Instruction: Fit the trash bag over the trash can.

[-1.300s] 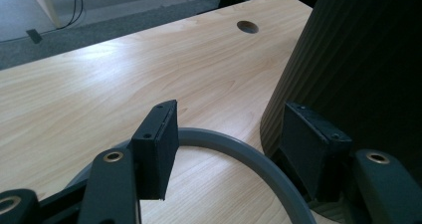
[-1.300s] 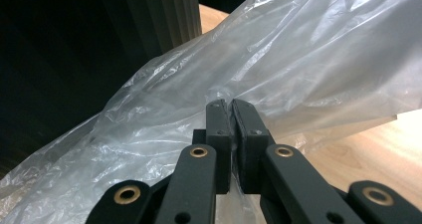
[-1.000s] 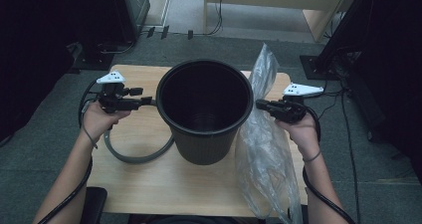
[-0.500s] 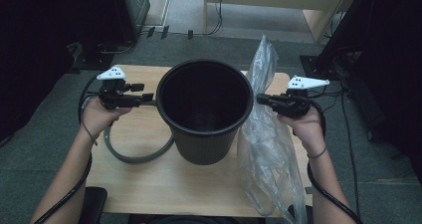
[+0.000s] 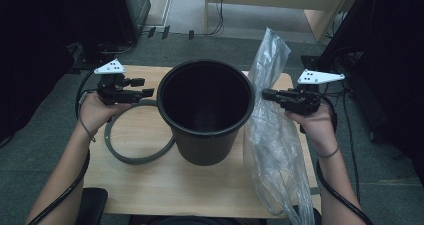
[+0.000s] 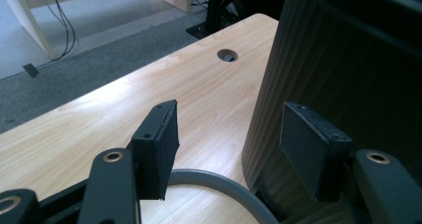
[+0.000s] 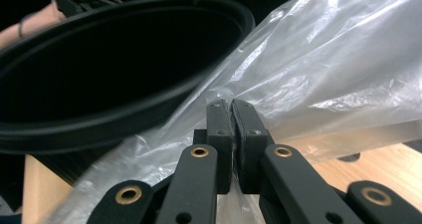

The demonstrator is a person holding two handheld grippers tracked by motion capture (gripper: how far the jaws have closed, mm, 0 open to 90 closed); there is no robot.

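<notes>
Clear plastic bag (image 7: pixel 318 59) pinched in right gripper (image 7: pixel 232 104).
Left gripper (image 6: pixel 226 134) jaws apart, black bin (image 6: pixel 348 74) wall at one pad.

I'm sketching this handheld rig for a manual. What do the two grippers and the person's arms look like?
Both the left gripper and the right gripper are black, with flat rectangular pads on linkages pinned by brass-coloured rivets. Each carries a white three-cornered plate with small dark dots on top and trails a black cable. The forearms are bare, with a thin band on each wrist.
</notes>
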